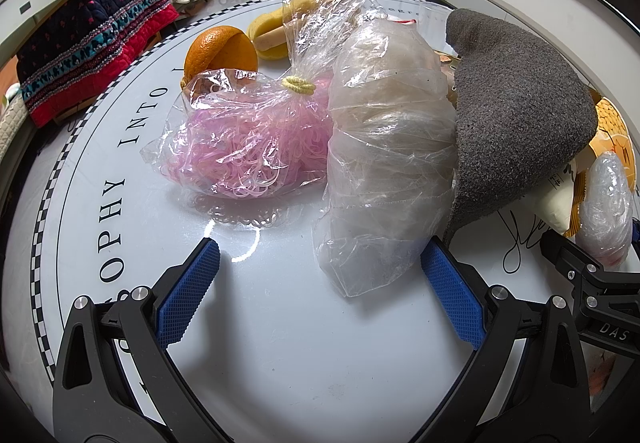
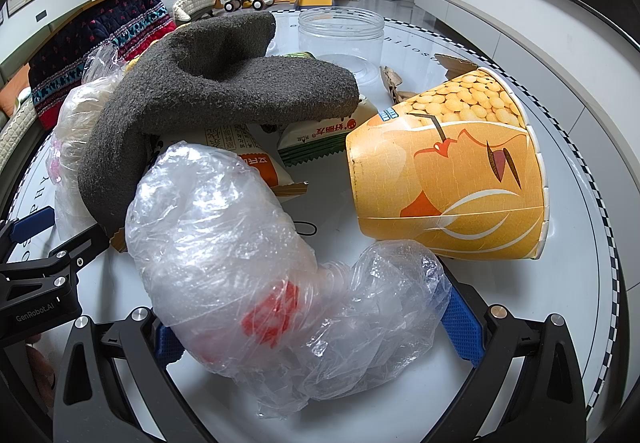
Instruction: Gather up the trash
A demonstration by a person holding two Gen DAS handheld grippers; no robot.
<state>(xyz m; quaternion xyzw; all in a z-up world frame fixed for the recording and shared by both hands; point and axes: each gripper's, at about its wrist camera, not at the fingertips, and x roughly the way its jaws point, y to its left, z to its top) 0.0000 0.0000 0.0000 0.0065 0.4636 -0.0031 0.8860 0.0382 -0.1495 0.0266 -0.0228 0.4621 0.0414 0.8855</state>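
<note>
The left hand-held gripper (image 1: 320, 263) hovers low over the round white table (image 1: 280, 343) with its blue-padded fingers spread wide and nothing between them. The lower end of a tall, cloudy clear plastic bag (image 1: 384, 147) lies just ahead, closer to the right finger than the left. Beside that bag sits a clear bag of pink rubber bands tied with a yellow hair tie (image 1: 248, 151), with a cut orange (image 1: 220, 51) behind it and a grey fuzzy sock (image 1: 520, 115) draped on the other side.

The right hand-held gripper (image 2: 316, 327) is also spread, and a crumpled clear plastic bag with red print (image 2: 224, 243) fills the gap between its fingers; whether the pads already touch it is hard to tell, since the plastic hides them. Beyond lie the sock, snack wrappers (image 2: 316, 139), an orange paper bucket tipped on its side (image 2: 452, 179) and a clear plastic jar (image 2: 340, 31).

This looks like the approach to a first grasp: trash is scattered and nothing is lifted. The right side probably only needs to squeeze the crumpled bag firmly, as thin film slips and compresses. The left would need to advance and shift toward the cloudy bag to centre it.
</note>
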